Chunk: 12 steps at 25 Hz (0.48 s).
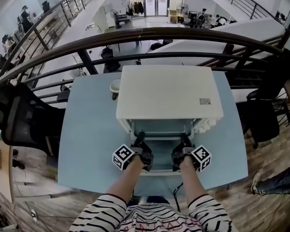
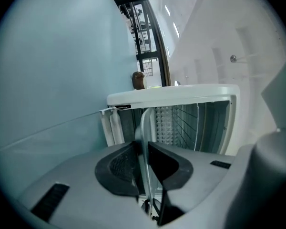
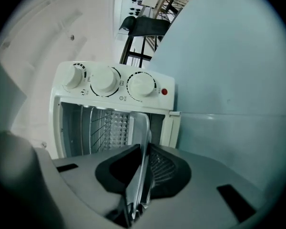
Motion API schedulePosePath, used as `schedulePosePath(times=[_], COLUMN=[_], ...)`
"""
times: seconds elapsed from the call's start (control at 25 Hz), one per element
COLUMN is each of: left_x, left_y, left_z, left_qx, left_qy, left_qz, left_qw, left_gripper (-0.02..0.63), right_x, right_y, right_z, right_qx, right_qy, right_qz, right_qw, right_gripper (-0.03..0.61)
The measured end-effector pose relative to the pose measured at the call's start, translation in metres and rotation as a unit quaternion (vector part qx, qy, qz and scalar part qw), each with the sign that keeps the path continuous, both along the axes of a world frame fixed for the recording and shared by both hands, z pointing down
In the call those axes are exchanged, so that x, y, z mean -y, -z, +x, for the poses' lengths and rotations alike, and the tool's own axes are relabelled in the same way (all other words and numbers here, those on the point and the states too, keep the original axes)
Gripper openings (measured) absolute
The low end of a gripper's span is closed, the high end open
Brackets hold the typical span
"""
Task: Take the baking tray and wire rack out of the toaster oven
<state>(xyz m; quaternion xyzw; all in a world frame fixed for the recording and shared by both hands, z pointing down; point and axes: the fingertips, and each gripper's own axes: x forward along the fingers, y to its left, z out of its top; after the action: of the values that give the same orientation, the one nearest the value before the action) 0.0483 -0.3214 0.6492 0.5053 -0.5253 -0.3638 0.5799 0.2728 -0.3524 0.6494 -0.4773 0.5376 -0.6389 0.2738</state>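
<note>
Tray (image 2: 144, 124): rim pinched by left gripper (image 2: 144, 168) and right gripper (image 3: 145, 168), seems partly out of oven (image 1: 169, 91) | rack (image 2: 188, 123): inside, untouched | todo: clear tray, then rack

Readable words or numbers: none in any view.
Sticker (image 1: 205, 101): on the toaster oven (image 1: 166, 93) top, toward 4 o'clock; print too small to read.
Knobs (image 3: 104, 80): tick marks round each and small symbols beneath at 6 o'clock, none legible.
Marker cubes (image 1: 122, 157): black-and-white square patterns, no letters, on the left gripper (image 1: 139, 139) at 7 o'clock of the oven and the right gripper (image 1: 184, 139) at 5 o'clock.
</note>
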Motion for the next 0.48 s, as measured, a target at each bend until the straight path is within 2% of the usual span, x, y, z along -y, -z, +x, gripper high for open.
schedulePosePath(times=[0.48], left_x=[-0.050], left_y=[0.002], left_z=[0.006], left_qx=[-0.024], left_qy=[0.006], left_qz=[0.005], left_qw=[0.9997], left_gripper=[0.080], right_x=[-0.053], right_y=[0.002], right_z=[0.007], right_qx=[0.013], right_qy=[-0.005], right_qz=[0.000], right_qw=[1.000], right_gripper=[0.069])
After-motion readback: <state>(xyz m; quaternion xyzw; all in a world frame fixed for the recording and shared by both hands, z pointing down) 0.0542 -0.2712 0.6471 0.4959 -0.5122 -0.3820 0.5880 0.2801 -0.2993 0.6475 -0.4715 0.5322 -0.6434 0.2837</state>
